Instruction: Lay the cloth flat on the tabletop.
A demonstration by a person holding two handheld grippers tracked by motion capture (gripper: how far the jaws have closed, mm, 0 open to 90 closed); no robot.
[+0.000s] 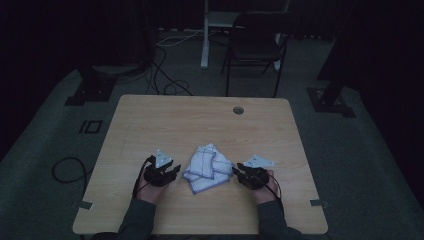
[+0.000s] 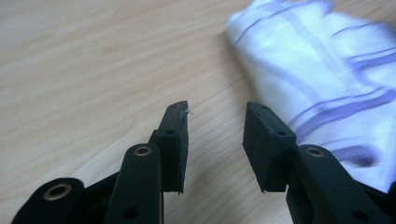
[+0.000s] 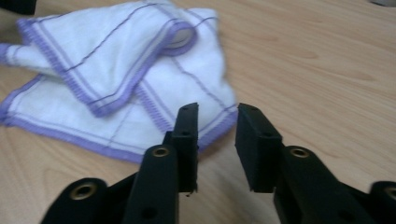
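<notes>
The crumpled cloth (image 1: 208,168) lies on the table (image 1: 150,125) between both grippers: at 3 o'clock from the left gripper (image 1: 170,171), 9 o'clock from the nearer right gripper (image 1: 238,170). Both fingers are spread, grasping nothing.

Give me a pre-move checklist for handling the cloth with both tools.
1. Left tool open with nothing between its jaws: ok.
2. Right tool open with nothing between its jaws: ok.
3. Cloth lies on the table between the two tools: ok.
4. Cloth lying flat: not ok, it is crumpled with layers folded over each other.
5. A purple-edged corner lies just ahead of the right tool: ok.
6. Left tool lined up with the cloth: not ok, the cloth sits off to the side of its jaws.
</notes>
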